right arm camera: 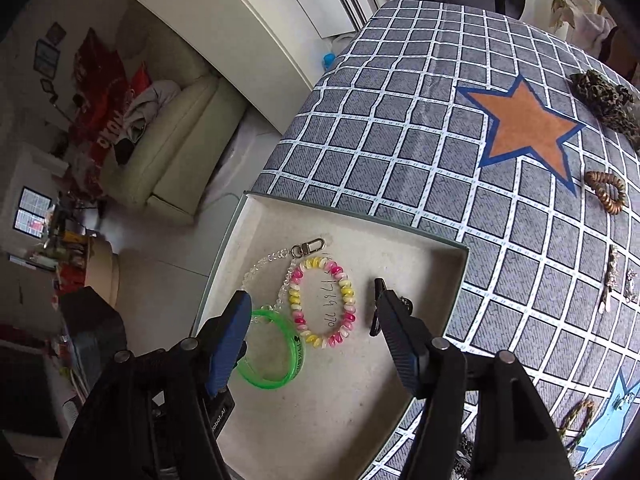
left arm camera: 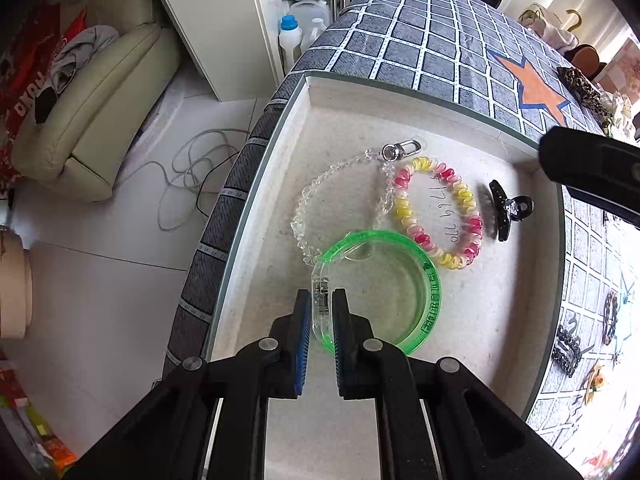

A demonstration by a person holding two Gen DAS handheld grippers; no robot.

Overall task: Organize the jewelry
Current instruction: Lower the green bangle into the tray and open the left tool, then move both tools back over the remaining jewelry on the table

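A shallow beige tray lies on the checked tablecloth near the table's left edge. In it are a clear bead bracelet with a metal clasp, a pink and yellow spiral hair tie, a black hair claw and a green see-through bangle. My left gripper is shut on the bangle's clear clasp section, and the bangle rests on the tray floor. In the right wrist view my right gripper hangs open above the tray with nothing between its fingers. The black claw lies just behind its right finger.
On the cloth to the right lie a leopard scrunchie, a brown hair tie and several small clips. An orange star marks the cloth. The table edge drops to the floor at the left, near a cream sofa.
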